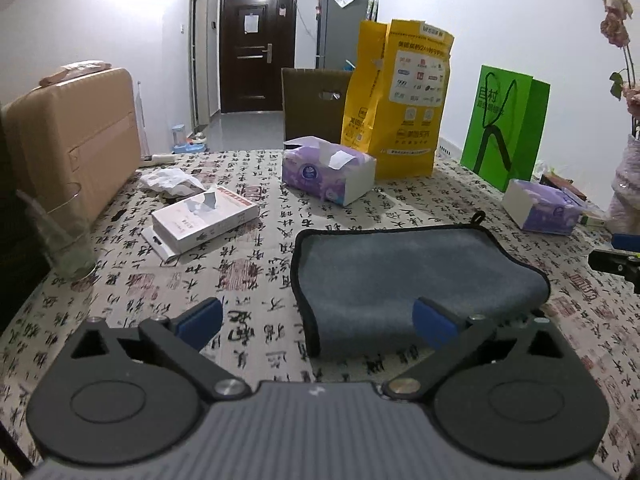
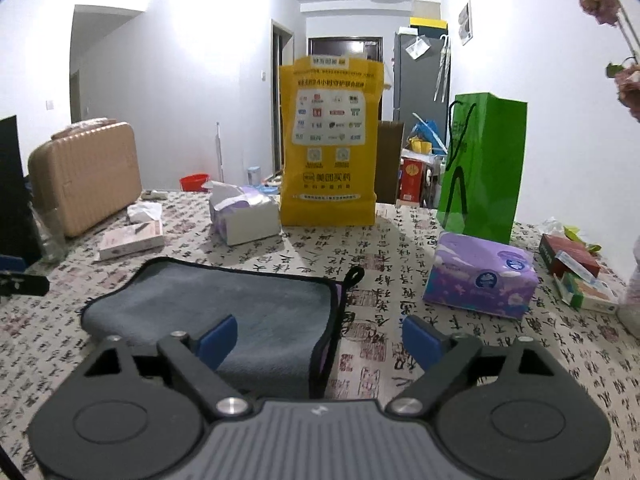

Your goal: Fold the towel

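A grey towel point(image 1: 400, 280) with black trim and a small hanging loop lies folded on the patterned tablecloth point(image 1: 260, 280). My left gripper point(image 1: 318, 320) is open and empty, hovering over the towel's near left edge. In the right wrist view the towel point(image 2: 224, 304) lies ahead, and my right gripper point(image 2: 320, 338) is open and empty over its near right edge. The right gripper's tip shows at the right edge of the left wrist view point(image 1: 616, 262). The left gripper's tip shows at the left edge of the right wrist view point(image 2: 20, 282).
On the table stand a yellow paper bag point(image 1: 400, 100), a green bag point(image 1: 504, 128), purple tissue packs point(image 1: 328, 170) point(image 2: 480, 280), a white box point(image 1: 204, 220), a glass point(image 1: 64, 236), a beige suitcase point(image 1: 72, 136) and small boxes point(image 2: 580, 276) at the right.
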The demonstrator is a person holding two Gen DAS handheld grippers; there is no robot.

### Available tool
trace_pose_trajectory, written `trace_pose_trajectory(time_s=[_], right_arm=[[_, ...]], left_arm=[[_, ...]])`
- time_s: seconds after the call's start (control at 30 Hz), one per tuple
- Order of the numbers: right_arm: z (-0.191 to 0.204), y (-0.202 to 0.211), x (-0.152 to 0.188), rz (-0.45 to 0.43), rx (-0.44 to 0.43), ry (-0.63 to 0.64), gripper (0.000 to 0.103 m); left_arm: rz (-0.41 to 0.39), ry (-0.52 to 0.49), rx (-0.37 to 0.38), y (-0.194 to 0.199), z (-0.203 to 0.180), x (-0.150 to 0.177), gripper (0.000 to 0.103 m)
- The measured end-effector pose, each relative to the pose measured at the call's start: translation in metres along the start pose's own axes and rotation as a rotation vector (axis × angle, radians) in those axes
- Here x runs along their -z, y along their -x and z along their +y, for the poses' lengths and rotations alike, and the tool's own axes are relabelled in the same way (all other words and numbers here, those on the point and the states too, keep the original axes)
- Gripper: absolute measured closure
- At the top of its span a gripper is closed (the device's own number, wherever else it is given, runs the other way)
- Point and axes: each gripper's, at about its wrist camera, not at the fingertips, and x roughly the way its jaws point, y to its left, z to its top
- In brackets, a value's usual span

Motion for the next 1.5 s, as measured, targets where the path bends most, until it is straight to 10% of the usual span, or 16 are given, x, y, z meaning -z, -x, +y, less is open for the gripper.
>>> trace_pose_trajectory(time_s=[1.5], right_arm=[[0.088, 0.165, 0.096, -0.139, -0.032, 0.037, 0.003]], left_arm=[[-0.160, -0.031, 0.018, 0.157, -0.028, 0.115, 0.000]])
